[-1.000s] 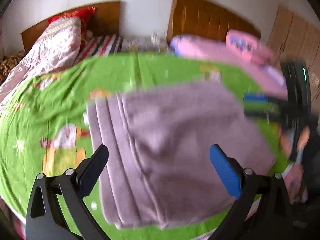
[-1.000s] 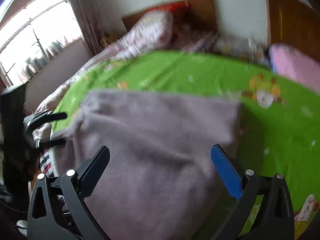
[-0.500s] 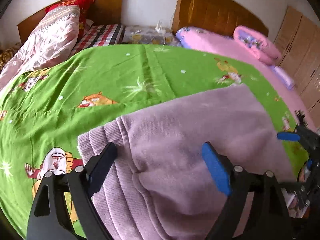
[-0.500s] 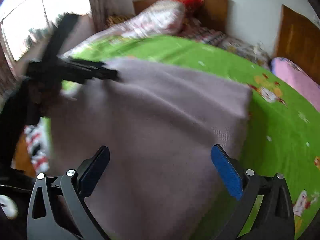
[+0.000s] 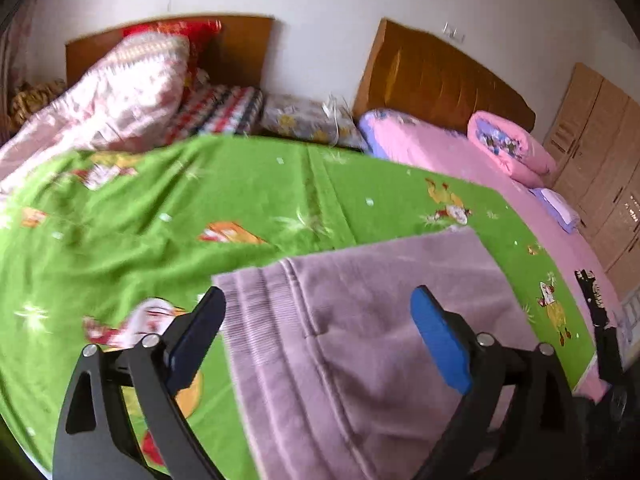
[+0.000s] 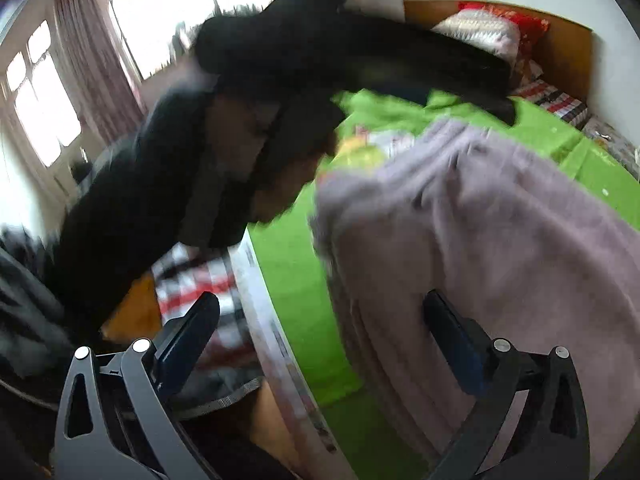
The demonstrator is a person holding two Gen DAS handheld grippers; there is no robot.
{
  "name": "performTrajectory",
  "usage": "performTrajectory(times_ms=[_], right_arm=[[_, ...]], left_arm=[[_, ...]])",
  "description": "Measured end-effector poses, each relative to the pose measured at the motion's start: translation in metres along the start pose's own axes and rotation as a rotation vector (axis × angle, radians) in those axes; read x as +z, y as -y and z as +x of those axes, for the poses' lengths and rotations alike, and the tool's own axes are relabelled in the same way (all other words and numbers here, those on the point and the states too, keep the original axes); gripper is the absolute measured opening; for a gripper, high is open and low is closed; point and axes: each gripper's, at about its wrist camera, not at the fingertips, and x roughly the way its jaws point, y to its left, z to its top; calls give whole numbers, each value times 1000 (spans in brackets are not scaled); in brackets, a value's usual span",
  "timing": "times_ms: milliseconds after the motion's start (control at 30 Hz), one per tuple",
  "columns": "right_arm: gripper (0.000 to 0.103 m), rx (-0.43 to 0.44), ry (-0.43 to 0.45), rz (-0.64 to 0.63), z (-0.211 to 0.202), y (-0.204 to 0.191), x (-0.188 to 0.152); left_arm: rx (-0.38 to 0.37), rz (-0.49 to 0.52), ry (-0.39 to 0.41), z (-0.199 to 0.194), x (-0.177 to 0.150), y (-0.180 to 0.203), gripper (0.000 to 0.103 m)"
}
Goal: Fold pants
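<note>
The folded mauve pants (image 5: 360, 320) lie flat on the green cartoon bedsheet (image 5: 200, 208), with the ribbed waistband on the left. My left gripper (image 5: 318, 300) hovers over the waistband end. Its jaws are opening and the cloth lies below them, not pinched. My right gripper (image 6: 320, 302) stands open at the bed's near edge, its right finger over the pants (image 6: 500, 220) and its left finger past the mattress edge. In the right wrist view the left gripper (image 6: 400, 64) shows as a black blurred shape above the pants.
A person in a dark jacket (image 6: 140, 200) leans in from the left by the window (image 6: 48, 120). A pink patterned quilt (image 5: 132, 92) and wooden headboards (image 5: 432, 76) stand at the back. A pink bed (image 5: 460, 156) and a wardrobe (image 5: 600, 140) are on the right.
The left gripper has pulled back, so the pants sit lower and further right in its view. The right gripper has swung left to the bed's edge, and the person now fills its left side.
</note>
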Motion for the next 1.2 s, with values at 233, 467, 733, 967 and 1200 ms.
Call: performTrajectory(times_ms=[233, 467, 733, 967, 1200], right_arm=[[99, 50, -52, -52, 9, -21, -6], [99, -316, 181, 151, -74, 28, -37], [98, -456, 96, 302, -100, 50, -92], [98, -758, 399, 414, -190, -1, -104], [98, -844, 547, 451, -227, -33, -111]], left_arm=[[231, 108, -158, 8, -47, 8, 98], [254, 33, -33, -49, -69, 10, 101], [296, 72, -78, -60, -98, 23, 101], [517, 105, 339, -181, -108, 67, 101], [451, 66, 343, -195, -111, 81, 101]])
